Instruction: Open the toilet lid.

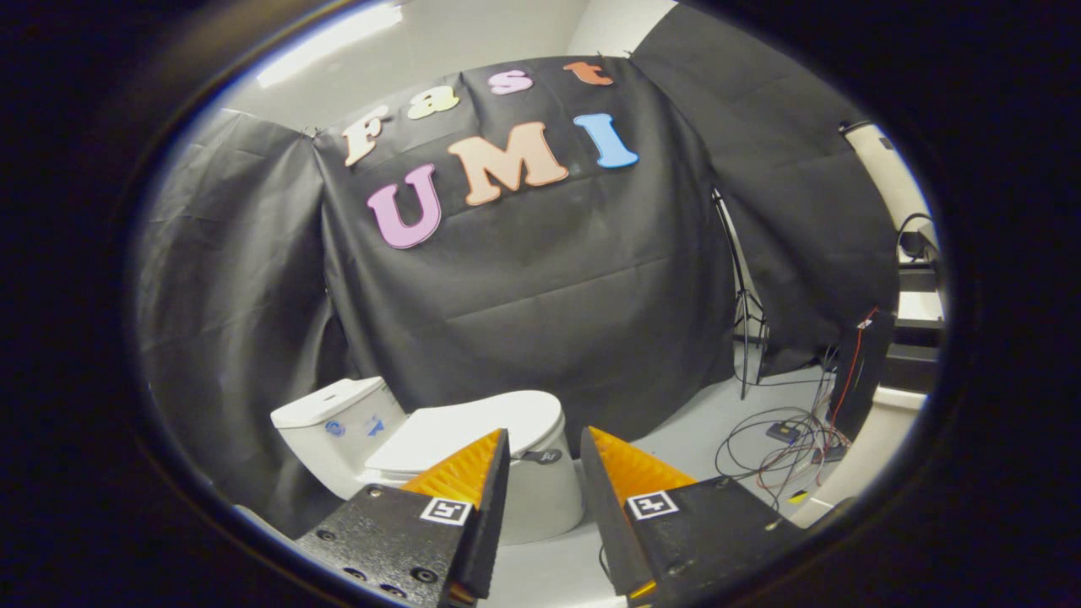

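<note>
white toilet lid down beyond parted gripper

Gripper fingers parted, holding nothing.

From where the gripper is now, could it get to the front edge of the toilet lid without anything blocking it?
Probably yes. The gripper is open and holds nothing, and the closed toilet lid lies just beyond its fingers with bare floor between. The cables lie off to the side.

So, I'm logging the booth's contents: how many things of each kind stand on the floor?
Toilet, lid shut, beyond the open gripper: 1
Tripod stand: 1
Tangle of cables: 1
Total: 3
</note>
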### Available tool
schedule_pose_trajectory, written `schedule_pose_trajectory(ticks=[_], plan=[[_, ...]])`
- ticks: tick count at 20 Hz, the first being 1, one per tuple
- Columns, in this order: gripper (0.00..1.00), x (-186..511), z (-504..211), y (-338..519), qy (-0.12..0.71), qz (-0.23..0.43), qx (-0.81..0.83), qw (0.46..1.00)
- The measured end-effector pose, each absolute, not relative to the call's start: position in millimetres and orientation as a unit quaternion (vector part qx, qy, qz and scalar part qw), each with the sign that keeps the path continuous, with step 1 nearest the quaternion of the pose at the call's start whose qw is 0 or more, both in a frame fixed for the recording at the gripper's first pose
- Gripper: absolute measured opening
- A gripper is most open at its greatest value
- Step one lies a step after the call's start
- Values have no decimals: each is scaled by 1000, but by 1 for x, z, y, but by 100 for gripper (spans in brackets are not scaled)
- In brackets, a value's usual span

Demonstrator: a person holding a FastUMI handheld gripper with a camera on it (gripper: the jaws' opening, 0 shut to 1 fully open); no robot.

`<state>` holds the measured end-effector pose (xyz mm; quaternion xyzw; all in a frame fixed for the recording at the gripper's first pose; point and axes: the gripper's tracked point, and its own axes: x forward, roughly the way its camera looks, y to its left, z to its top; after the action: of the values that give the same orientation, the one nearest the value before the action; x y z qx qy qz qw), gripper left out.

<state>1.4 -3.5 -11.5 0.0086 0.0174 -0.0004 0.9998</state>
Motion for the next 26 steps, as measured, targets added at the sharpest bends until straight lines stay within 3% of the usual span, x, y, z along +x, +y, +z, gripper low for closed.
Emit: schedule_pose_trajectory(ticks=[12,18,26], plan=[[52,33,-25,-2,68,12,40,997],[52,101,-21,17,25,56,149,987],[51,156,-79,31,43,51,290,955]])
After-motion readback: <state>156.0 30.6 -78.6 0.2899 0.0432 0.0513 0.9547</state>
